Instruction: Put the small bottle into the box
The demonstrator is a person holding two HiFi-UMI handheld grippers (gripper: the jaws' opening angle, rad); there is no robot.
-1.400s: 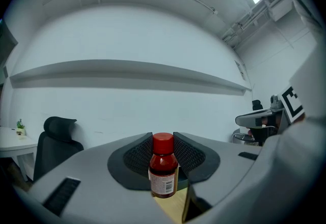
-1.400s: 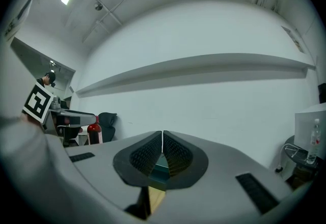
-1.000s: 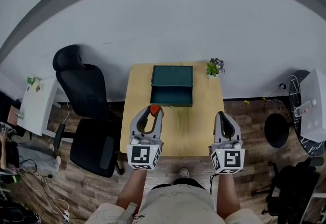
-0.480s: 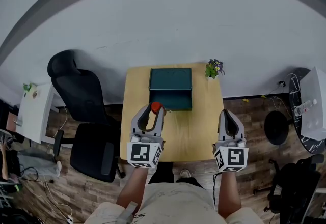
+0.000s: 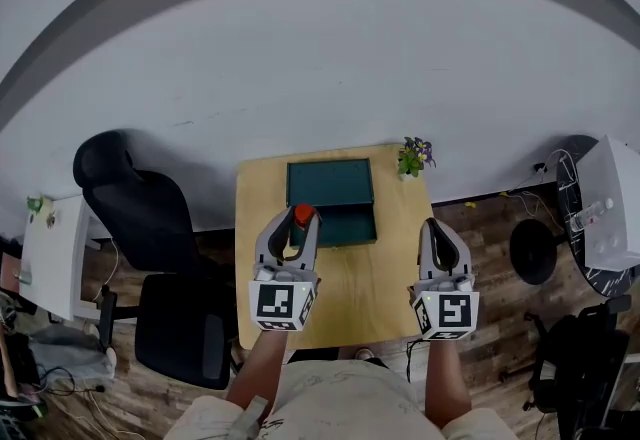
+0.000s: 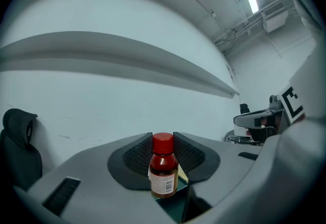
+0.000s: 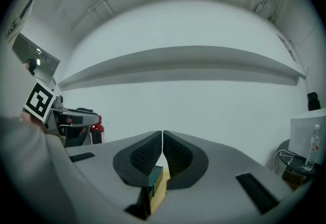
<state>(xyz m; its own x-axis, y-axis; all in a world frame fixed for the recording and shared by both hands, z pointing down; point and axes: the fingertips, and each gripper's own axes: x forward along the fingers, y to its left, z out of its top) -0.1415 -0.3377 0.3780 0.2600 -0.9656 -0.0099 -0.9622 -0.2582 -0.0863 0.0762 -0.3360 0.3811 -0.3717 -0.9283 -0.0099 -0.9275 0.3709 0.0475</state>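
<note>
Both tongs had travelled forward over the light wooden desk (image 5: 360, 278) in the last second, bringing the box closer under them. My left tongs (image 5: 299, 220), jaws part-way apart, stayed clamped on the small brown bottle with a red cap (image 6: 163, 169), holding it upright between the pads. A second earlier that cap was short of the near wall of the dark teal open box (image 5: 345, 226). Now it hung over the tray's near left corner, at the tips of the left tongs. I judged the carry nearly done: a little further forward and rightward, then lowering and release.

My right tongs (image 7: 162, 139) were pressed together on nothing, off to the right of the box and apart from it. Room was tight on the left, where the box's left wall and the desk's left edge lay close beneath the left tongs. The lid lay beyond the tray; how steeply it stood I could not tell. A small potted plant (image 5: 412, 156) sat ahead of the right tongs at the far corner, clear of the route.
</note>
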